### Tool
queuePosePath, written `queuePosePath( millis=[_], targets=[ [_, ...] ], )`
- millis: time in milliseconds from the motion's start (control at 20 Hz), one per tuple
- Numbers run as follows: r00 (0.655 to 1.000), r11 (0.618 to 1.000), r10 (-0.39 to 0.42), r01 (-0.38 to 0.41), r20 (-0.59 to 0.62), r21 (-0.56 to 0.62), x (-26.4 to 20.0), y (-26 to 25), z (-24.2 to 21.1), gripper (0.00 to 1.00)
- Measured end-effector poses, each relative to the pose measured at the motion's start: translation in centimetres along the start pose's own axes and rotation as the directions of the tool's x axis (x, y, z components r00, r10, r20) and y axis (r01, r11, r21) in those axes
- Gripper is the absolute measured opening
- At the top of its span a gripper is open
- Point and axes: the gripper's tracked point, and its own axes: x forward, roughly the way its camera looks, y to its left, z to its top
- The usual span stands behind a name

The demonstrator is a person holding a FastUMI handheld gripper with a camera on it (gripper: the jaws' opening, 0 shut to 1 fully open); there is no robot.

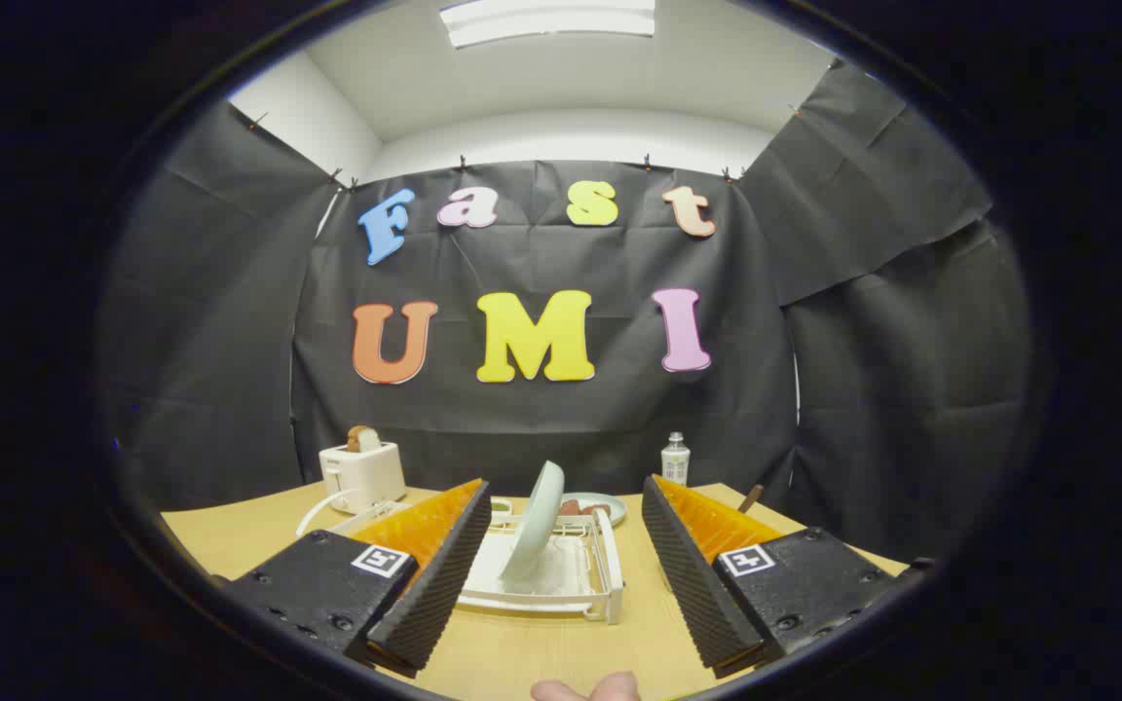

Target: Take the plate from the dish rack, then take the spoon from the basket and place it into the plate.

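A pale green plate (537,521) stands on edge, leaning, in a white dish rack (576,574) on the wooden table. My gripper (556,565) is open, its two black and orange fingers (434,574) spread wide to either side of the rack, with the plate ahead and between them, untouched. A brown handle (751,498) sticks up beyond the right finger; whether it is the spoon I cannot tell.
A white toaster (361,474) holding a slice of bread stands at the back left with its cord trailing. Behind the rack lies a small plate with food (592,508), and a white bottle (675,458) stands at the back. A fingertip (585,689) shows at the near table edge.
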Motion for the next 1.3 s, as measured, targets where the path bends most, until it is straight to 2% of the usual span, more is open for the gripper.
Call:
queuePosePath(
  millis=[800, 1100, 1300],
  targets=[
    [1.000, 1.000, 0.007, -0.007, 0.024, -0.003, 0.0, 1.0, 0.1, 1.00],
    [0.999, 0.999, -0.039, 0.039, 0.019, -0.023, 1.0, -0.4, -0.1, 1.00],
    [0.998, 0.997, -0.054, 0.056, 0.033, -0.057, 3.2, -0.5, 1.5, 1.00]
  ],
)
